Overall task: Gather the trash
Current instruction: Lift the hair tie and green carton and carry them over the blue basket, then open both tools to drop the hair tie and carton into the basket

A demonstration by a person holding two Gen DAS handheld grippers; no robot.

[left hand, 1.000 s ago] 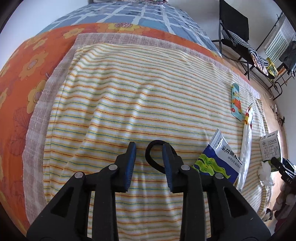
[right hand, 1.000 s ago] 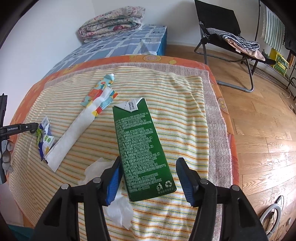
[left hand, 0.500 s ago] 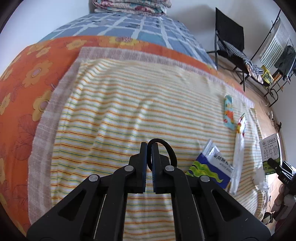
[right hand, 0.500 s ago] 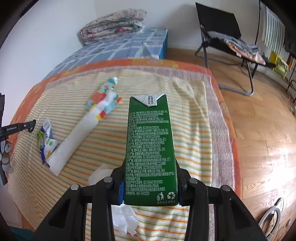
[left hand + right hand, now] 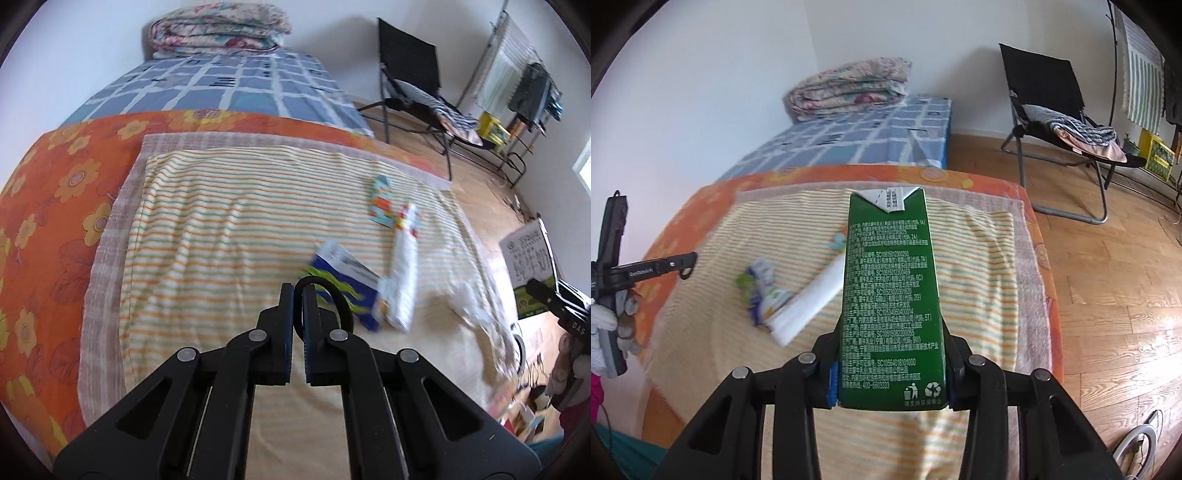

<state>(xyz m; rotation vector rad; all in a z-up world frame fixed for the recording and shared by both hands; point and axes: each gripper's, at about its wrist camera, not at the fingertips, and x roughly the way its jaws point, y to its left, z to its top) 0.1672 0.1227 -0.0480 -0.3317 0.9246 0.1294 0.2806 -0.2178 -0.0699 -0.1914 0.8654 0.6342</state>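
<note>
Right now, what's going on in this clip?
A person with a gripper in each hand is clearing trash off a bed covered by a striped cloth. The right gripper is clamped on a green carton and holds it above the cloth. The left gripper is shut on a black loop. On the cloth lie a blue and green packet, a white wrapper, a colourful wrapper and a crumpled tissue.

bed (image 5: 55,206) | striped towel (image 5: 229,229) | on towel: blue packet (image 5: 343,269), white wrapper (image 5: 402,273), crumpled tissue (image 5: 476,302)
</note>
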